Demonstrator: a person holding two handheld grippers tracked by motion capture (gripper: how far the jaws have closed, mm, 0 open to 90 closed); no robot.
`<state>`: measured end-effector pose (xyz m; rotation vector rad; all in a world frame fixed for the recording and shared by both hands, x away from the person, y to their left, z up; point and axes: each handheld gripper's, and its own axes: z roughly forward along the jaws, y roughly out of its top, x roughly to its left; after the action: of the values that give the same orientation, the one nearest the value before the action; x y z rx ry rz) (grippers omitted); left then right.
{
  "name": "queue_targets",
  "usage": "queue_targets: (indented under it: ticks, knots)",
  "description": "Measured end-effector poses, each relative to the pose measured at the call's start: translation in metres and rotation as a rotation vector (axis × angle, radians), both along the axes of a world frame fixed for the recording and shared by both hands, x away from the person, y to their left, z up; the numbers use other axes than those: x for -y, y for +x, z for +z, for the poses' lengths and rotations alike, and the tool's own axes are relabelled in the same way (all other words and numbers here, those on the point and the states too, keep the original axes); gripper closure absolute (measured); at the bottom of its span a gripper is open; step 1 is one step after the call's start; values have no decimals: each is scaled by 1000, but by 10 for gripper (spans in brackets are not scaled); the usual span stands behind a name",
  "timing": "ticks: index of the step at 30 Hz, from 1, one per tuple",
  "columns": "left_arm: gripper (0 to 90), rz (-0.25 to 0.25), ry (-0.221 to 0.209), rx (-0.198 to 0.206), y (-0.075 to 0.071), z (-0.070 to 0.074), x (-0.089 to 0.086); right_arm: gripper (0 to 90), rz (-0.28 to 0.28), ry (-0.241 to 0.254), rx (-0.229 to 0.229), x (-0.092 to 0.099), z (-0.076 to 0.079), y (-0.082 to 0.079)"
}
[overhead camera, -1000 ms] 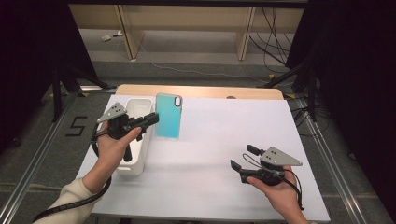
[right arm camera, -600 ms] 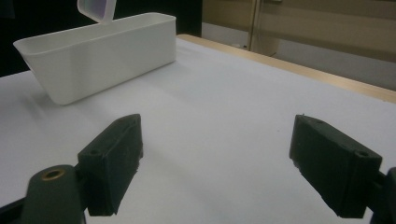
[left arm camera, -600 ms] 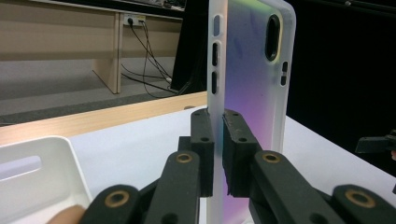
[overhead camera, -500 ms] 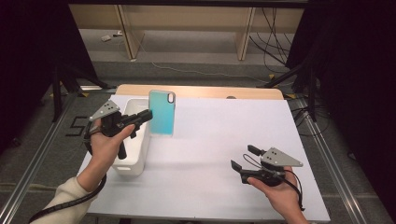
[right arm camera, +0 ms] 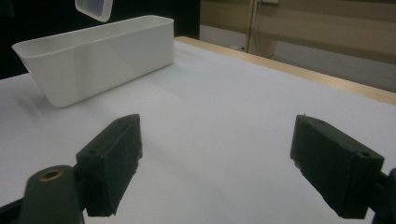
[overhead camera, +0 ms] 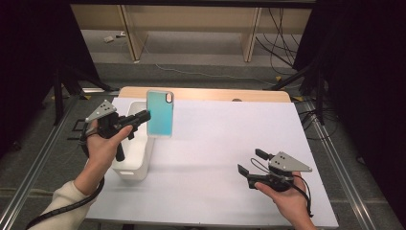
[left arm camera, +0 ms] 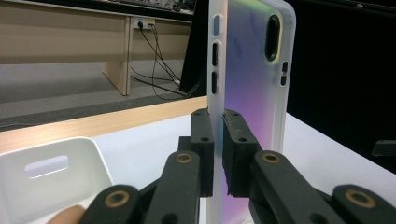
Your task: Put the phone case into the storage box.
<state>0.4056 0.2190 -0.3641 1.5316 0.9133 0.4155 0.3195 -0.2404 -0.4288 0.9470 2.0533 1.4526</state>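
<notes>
Upright, phone case (left arm camera: 252, 70) between left fingers (left arm camera: 203, 144)

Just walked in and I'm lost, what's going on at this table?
A person works two handheld grippers over a white table. The left gripper has its jaws shut on the edge of a teal phone case, held upright in the air beside a white bin. The right gripper sits low near the table's front, jaws open and holding nothing.
</notes>
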Motion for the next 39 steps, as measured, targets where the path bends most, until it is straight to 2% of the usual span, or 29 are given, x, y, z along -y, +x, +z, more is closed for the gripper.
queue_targets:
  ticks: [2,3,5,6,13,14,15,17,18,20,22,23,25,27,31,32,34,39]
  knots:
    - [837,5,6,2,0,1,-2,179,0,0,0,0,0,0]
    - [837,12,-2,1,0,1,-2,176,3,23,9,-1,-2,1]
    - [837,15,-1,0,0,2,-4,174,2,23,5,-1,-1,0]
    - [837,15,1,2,1,2,-5,174,-3,4,2,1,0,0]
    - [837,29,-4,1,3,2,-11,171,-9,7,-3,1,1,-1]
    - [837,29,-6,0,3,2,-12,171,-8,9,-1,1,1,-1]
    - [837,28,-6,2,4,3,-13,171,-9,-2,21,1,0,0]
    - [837,31,-5,4,4,3,-14,170,-12,2,18,1,-1,0]
    - [837,32,-7,3,4,3,-15,170,-12,-3,32,1,-1,1]
    - [837,36,-9,6,5,4,-17,171,-11,4,8,0,-1,0]
    - [837,40,-8,4,5,4,-19,170,-12,3,11,1,-1,0]
    - [837,42,-9,5,6,4,-20,170,-13,-4,33,1,-1,1]
    - [837,45,-8,3,6,4,-22,170,-13,-3,30,1,-1,1]
    - [837,46,-8,5,7,5,-23,170,-11,3,9,0,-1,0]
    - [837,48,-6,4,8,5,-24,170,-15,3,9,0,-1,-1]
    - [837,48,-6,6,9,5,-25,170,-15,0,22,1,-1,0]
    - [837,51,-5,4,10,5,-26,170,-13,3,6,1,-1,-2]
    - [837,54,-5,7,11,6,-28,170,-15,10,10,1,-2,-2]
